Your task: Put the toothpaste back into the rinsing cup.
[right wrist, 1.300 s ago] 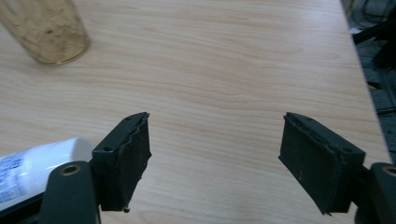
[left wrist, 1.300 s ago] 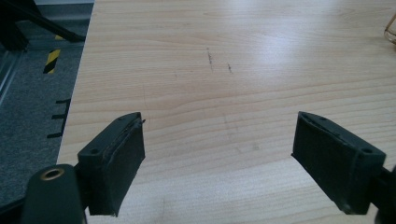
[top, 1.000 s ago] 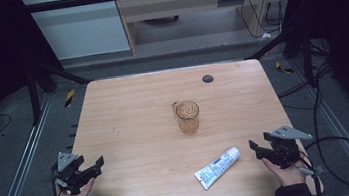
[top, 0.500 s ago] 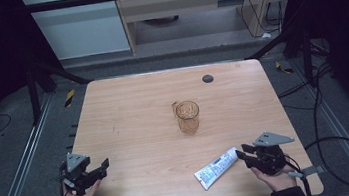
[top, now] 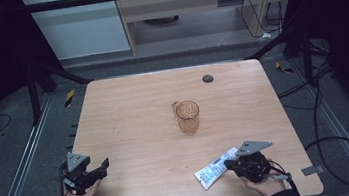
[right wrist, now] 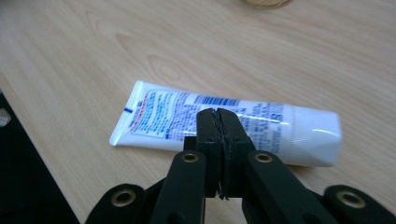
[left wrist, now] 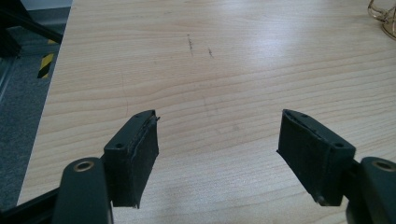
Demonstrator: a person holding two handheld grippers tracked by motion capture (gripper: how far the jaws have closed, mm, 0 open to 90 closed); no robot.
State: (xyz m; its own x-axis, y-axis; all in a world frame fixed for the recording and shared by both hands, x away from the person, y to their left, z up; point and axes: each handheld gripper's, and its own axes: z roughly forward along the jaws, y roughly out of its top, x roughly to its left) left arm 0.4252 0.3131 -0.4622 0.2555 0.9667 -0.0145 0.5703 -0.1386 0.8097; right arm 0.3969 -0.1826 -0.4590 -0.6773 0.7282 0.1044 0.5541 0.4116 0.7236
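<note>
On the wooden tabletop [top: 129, 113] our right gripper [right wrist: 217, 116], jaws clenched empty above the tube [right wrist: 224, 122] at five o'clock of the cup [top: 188, 117], could shove it aside unless opened; left gripper [left wrist: 219, 140] gapes idle.

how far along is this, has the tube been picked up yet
Barely started. Nothing looks done: the white tube lies flat on the table, apart from the amber cup standing mid-table. In hand: the right tool is at the tube with its jaws pressed together, gripping nothing. The left tool hangs open over bare wood. Left: opening the right tool, gripping and lifting the tube.
</note>
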